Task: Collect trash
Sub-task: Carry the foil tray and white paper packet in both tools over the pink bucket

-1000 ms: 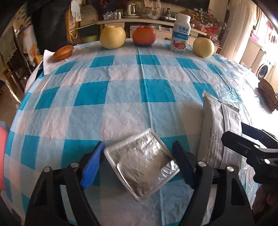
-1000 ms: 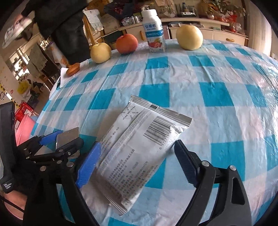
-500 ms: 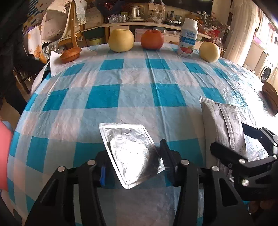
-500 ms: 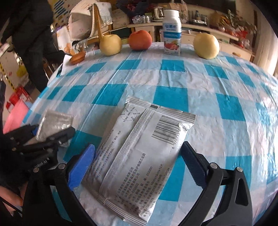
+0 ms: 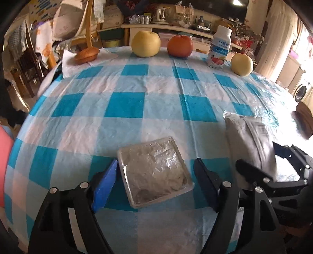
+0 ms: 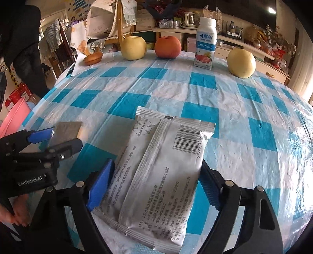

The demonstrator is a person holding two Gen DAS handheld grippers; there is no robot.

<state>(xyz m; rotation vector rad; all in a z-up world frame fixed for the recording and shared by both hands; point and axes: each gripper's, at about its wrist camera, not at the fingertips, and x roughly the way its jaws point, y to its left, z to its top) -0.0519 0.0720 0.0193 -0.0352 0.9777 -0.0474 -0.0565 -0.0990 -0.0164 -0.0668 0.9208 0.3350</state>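
- I see a round table under a crinkled blue-and-white checked plastic tablecloth [image 5: 125, 105].
- Beyond its far edge, a long cream-coloured sideboard [image 6: 244, 52] crowded with jars and a glass kettle [image 5: 161, 13].
- At the far left, a wooden chair draped with pale cloths [image 5: 86, 27].
- Daylight floods in at right, past cream curtains [image 5: 273, 39] and a white washing machine [image 5: 301, 91].

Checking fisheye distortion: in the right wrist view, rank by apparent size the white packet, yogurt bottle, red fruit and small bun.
1. White packet, nearest the camera
2. Yogurt bottle and red fruit, too alike to rank
3. Small bun
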